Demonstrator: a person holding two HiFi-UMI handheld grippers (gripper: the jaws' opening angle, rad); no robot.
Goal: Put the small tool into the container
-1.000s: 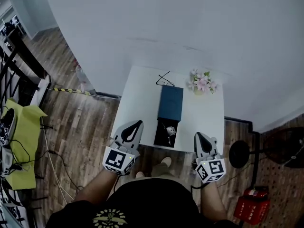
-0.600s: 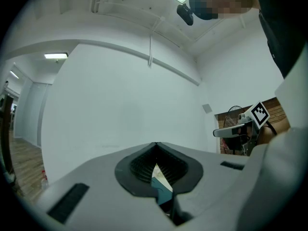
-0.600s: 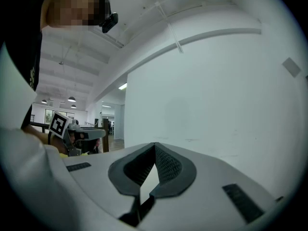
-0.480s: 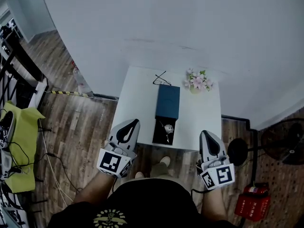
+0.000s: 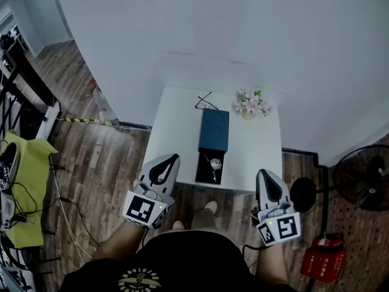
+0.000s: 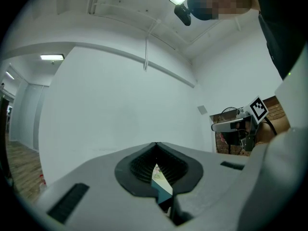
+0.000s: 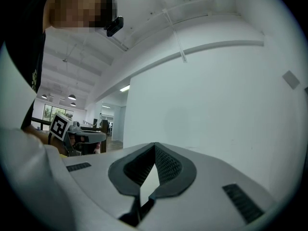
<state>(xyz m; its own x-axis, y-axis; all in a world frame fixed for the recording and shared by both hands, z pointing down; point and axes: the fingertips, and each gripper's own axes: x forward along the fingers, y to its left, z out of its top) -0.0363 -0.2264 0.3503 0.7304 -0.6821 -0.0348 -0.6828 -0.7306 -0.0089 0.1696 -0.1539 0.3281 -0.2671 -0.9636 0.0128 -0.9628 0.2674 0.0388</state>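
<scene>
left claw [image 5: 173, 160] pressed together | right claw [image 5: 264, 175] pressed together | head view only: container [image 5: 214, 131] on table [image 5: 176, 126]

**Items counted by kind, head view.**

- Desk [image 5: 176, 132]: one, white.
- Container [image 5: 214, 131]: one, dark blue, with one small pale item [image 5: 214, 162] in its open black end.
- Flower pot [image 5: 250, 105]: one.
- Thin black wiry object [image 5: 205, 100]: one; its kind cannot be told.
- Grippers: two, the left gripper [image 5: 175, 157] and the right gripper [image 5: 263, 173].
- Marker cube [image 5: 144, 209]: two in all, one on each gripper.
- On the floor [image 5: 109, 157]: one standing fan [image 5: 363, 178], one red box [image 5: 322, 260] and one yellow-green cloth [image 5: 27, 181].
</scene>
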